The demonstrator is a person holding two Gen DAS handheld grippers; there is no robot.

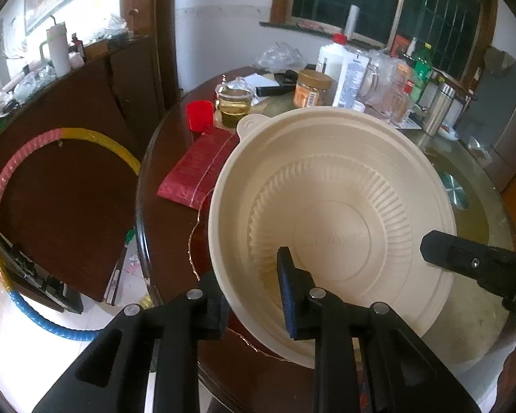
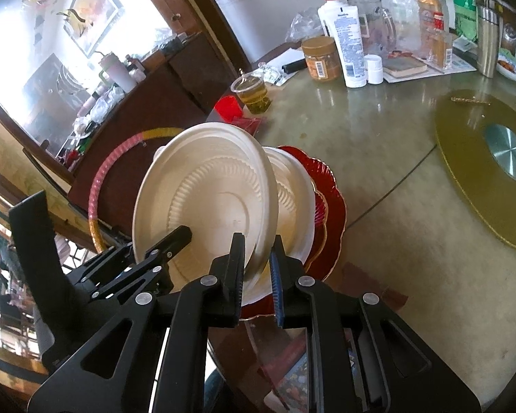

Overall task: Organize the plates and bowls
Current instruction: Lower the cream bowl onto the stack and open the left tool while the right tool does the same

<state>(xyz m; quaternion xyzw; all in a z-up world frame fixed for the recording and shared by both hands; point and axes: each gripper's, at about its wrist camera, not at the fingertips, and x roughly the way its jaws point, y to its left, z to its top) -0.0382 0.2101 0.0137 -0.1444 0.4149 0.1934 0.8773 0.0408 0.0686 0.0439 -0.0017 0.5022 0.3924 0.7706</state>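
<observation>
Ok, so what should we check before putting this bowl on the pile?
1. Right gripper pinching the cream bowl at its rim: ok.
2. Left gripper on the rim, one finger inside, one outside: ok; how firmly, cannot tell.
3. Held bowl level: not ok, it is tilted steeply.
4. Pile ready: ok, the lower cream bowl sits open side up on the red plates.
5. Held bowl centred over the pile: cannot tell.
</observation>
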